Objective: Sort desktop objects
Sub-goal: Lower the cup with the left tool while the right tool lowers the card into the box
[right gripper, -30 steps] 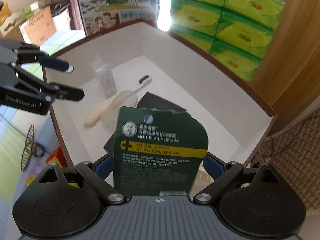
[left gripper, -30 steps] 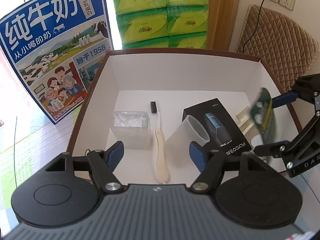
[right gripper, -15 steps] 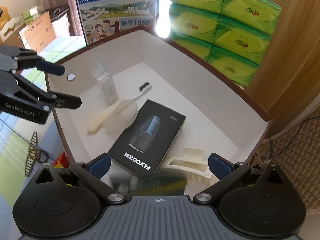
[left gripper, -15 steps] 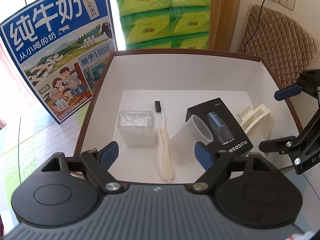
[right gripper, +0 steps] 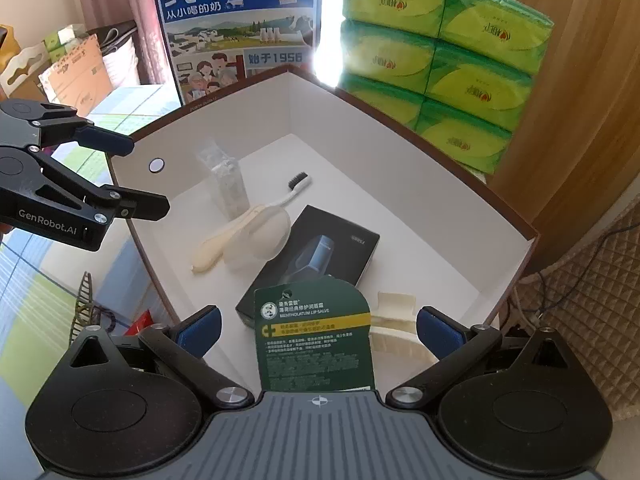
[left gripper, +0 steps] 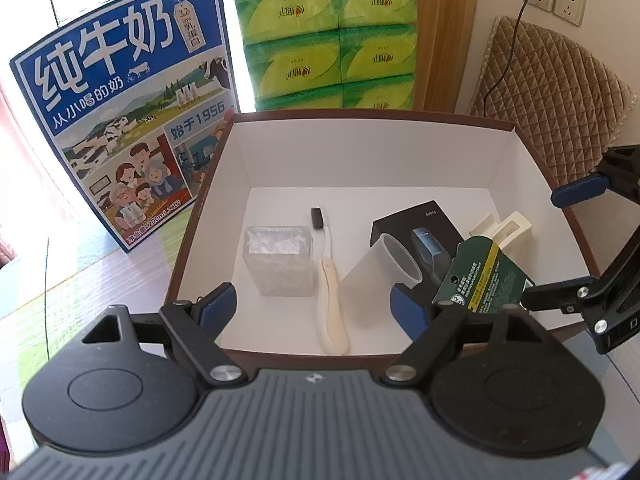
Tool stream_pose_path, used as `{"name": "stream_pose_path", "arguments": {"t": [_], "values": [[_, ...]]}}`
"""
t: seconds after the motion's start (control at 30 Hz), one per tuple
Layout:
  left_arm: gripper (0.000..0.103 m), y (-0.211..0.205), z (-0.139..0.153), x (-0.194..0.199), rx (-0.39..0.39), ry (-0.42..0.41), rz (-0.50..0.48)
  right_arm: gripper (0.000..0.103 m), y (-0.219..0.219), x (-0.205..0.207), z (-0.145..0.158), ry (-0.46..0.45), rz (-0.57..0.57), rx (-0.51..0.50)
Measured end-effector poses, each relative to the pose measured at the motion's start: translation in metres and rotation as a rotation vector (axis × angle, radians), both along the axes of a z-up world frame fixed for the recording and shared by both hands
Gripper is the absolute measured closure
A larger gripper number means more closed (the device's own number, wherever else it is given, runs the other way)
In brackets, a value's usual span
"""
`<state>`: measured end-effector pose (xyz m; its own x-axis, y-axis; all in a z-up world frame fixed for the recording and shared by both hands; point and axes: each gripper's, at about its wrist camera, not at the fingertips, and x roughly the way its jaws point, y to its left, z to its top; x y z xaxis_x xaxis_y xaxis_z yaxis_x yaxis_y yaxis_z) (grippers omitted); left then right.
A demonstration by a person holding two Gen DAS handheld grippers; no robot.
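Note:
A white box with a brown rim (left gripper: 360, 114) (right gripper: 400, 128) holds a clear plastic case (left gripper: 280, 260) (right gripper: 228, 184), a toothbrush (left gripper: 330, 292) (right gripper: 296, 188), a clear cup (left gripper: 376, 276) (right gripper: 264, 236) on its side, a black shaver box (left gripper: 424, 220) (right gripper: 320, 252) and a cream hair clip (left gripper: 504, 228) (right gripper: 396, 320). A green lip salve card (left gripper: 484, 280) (right gripper: 316, 340) leans on the shaver box at the near right corner. My right gripper (right gripper: 320, 330) (left gripper: 568, 242) is open over that corner, fingers clear of the card. My left gripper (left gripper: 312, 308) (right gripper: 136, 174) is open at the box's front edge.
A blue milk carton case (left gripper: 120, 120) stands left of the box and stacked green tissue packs (left gripper: 332, 40) behind it. A quilted cushion (left gripper: 552, 100) leans on the wall at the right under a socket. A cardboard box (right gripper: 76, 68) sits far left.
My right gripper held the lip salve card a second ago, then opened; the card dropped into the box and now leans on the shaver box. Both grippers drew back slightly.

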<state>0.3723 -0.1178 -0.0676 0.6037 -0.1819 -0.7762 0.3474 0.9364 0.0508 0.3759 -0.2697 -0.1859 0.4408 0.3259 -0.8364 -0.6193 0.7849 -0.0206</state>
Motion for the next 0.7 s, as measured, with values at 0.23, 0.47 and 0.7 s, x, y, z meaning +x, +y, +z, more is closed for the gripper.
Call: {"name": "stream_pose_path", "arguments": {"t": [0.23,0.47,0.7], "values": [[0.022,0.004,0.006,-0.008,-0.006,-0.013,-0.003,0.002,0.001,-0.010,0.008,-0.013,-0.020,0.005],[0.022,0.010,0.014,-0.019,-0.013,-0.028,-0.013,0.002,0.003,-0.020,0.012,-0.018,-0.037,0.009],[0.022,0.016,0.024,-0.031,-0.021,-0.043,-0.019,0.002,0.004,-0.032,0.018,-0.034,-0.059,0.017]]}}
